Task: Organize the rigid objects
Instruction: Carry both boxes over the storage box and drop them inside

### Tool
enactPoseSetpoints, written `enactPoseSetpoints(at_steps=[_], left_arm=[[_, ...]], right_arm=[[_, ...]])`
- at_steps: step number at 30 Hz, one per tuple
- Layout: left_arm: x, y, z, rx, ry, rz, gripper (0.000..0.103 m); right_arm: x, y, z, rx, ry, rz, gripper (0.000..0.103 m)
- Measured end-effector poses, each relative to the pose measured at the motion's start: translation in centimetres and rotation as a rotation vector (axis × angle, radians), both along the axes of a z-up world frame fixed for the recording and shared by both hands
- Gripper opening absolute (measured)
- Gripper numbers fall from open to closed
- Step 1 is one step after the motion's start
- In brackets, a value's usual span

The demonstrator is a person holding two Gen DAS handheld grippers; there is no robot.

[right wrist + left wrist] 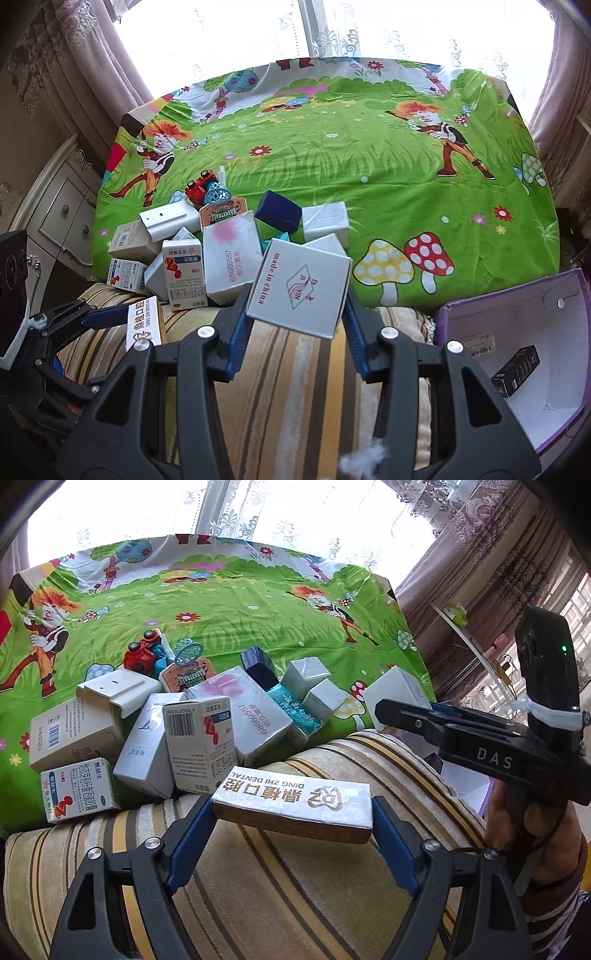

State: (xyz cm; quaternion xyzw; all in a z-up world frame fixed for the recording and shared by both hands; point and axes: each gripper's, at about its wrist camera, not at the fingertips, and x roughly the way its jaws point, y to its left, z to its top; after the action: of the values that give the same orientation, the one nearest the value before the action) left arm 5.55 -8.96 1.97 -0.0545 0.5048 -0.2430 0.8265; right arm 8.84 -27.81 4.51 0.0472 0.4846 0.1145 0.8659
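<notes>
My left gripper [293,814] is shut on a long white and gold dental box [295,803], held above the striped cushion [295,886]. My right gripper [297,295] is shut on a white "made in china" box [299,291], also above the cushion; that box shows in the left wrist view [397,692]. A pile of several boxes [207,731] lies on the green cartoon cloth [240,609], with a red toy car [142,655] and an orange basketball toy [188,675] behind. The left gripper shows in the right wrist view [110,317].
A purple-edged open box [517,325] with white inside stands at the right and holds a black box [515,376]. A white cabinet [55,221] stands at the left. Curtains and a bright window lie behind the table.
</notes>
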Motion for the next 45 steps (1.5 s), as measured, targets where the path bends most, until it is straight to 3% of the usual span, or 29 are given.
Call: enactPoseSetpoints(at_steps=[22,35,38,42,45], left_arm=[[-0.6,-12.3,1.6,0.011,-0.037,-0.205,0.084],[-2.1,-20.4,2.3,0.016,-0.069,-0.368,0.084],[-2.3,-21.8,2.4,-0.016,-0.064,-0.4,0.084],[-2.2,-23.1,2.1,-0.045,-0.035,-0.43,0.085],[-2.2,-23.1,1.9,-0.042,-0.023,-0.423,0.085]], right_arm=[[-7.6,-15.5,-0.1,-0.052,-0.004,-0.286,0.05],[-10.3,-21.0,-0.8,-0.118,0.013,-0.408,0.05],[-10.5,-21.8,-0.9,-0.127,0.018,-0.431,0.052],[-10.8,-22.4,-1.0,-0.145,0.021,-0.458,0.076],[-10.9,-22.5,-0.8,-0.156,0.01,-0.469,0.081]])
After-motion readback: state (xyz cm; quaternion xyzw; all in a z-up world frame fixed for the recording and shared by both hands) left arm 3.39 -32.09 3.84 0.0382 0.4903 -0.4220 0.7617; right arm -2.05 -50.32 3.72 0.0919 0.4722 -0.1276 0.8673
